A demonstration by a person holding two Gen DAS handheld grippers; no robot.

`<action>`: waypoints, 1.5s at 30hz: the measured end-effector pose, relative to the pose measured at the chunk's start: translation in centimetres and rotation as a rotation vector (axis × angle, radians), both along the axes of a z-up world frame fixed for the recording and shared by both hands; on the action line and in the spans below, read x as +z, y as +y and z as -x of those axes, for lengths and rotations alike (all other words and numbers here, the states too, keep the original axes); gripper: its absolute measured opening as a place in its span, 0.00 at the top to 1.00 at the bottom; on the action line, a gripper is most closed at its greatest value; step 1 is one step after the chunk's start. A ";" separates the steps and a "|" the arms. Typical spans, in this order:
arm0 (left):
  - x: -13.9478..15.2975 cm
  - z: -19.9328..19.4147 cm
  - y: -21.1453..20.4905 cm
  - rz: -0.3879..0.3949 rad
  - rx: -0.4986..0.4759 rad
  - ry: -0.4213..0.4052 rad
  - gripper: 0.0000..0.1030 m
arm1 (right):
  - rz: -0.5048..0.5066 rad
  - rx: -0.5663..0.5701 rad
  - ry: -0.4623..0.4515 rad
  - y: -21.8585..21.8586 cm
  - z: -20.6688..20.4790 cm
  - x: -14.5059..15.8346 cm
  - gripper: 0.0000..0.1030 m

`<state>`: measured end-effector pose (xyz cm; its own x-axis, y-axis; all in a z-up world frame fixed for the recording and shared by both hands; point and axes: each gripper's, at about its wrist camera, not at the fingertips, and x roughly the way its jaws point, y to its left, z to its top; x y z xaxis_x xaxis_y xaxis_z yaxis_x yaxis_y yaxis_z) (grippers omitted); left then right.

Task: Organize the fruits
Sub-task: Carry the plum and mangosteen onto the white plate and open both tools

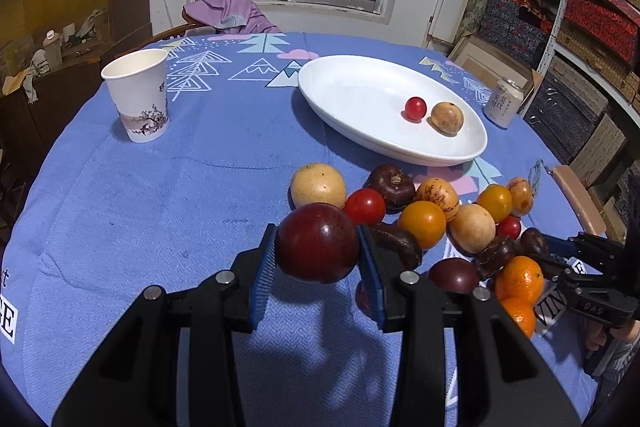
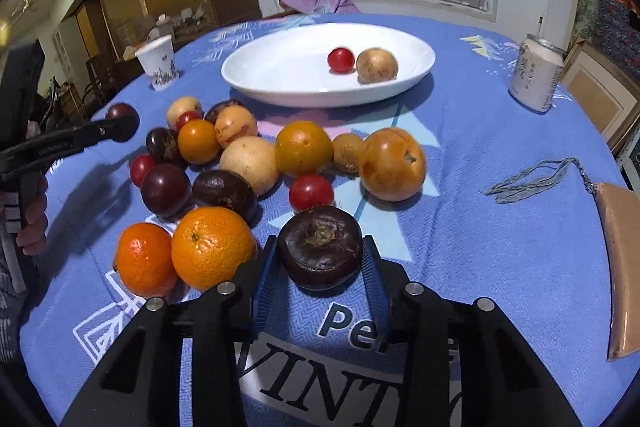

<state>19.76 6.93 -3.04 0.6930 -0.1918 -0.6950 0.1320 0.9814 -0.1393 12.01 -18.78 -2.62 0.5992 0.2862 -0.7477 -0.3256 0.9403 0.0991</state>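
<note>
Two views look over one round table [image 1: 160,211] under a blue printed cloth, its near edge cut off by each gripper's black body. On the far half sits a white oval plate [image 1: 360,95] holding a small red tomato [image 1: 415,108] touching a tan round fruit [image 1: 447,118]. Between plate and camera lies the heap of fruit [image 2: 248,159]: oranges, pale yellow ones, dark purple ones and small red tomatoes, many half hidden behind each other, so some kinds are hard to tell. A paper cup [image 1: 138,95] stands apart to the left; a drink can [image 2: 536,75] stands right of the plate, its lettering too small to read. A tan flat object [image 2: 620,267] with a grey cord runs off the right edge. The left gripper [image 1: 318,247] is clenched on a dark red plum [image 1: 318,243], held clear of the cloth. The right gripper [image 2: 320,255] has its pads against a dark brown mangosteen [image 2: 320,247] resting on the cloth, just beside the large orange [image 2: 212,247].
</note>
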 end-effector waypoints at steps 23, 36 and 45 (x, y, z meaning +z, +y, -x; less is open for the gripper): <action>0.2 -17.2 -6.6 -0.039 -0.036 0.107 0.62 | -0.029 0.009 0.043 4.9 -15.9 3.1 0.59; 4.4 -11.9 -4.1 0.032 -0.009 0.007 0.46 | -0.109 -0.023 -0.085 2.1 -11.4 7.5 0.43; 1.5 -0.4 -0.6 -0.008 0.065 -0.018 0.35 | -0.195 -0.108 -0.174 -3.2 -1.9 6.2 0.34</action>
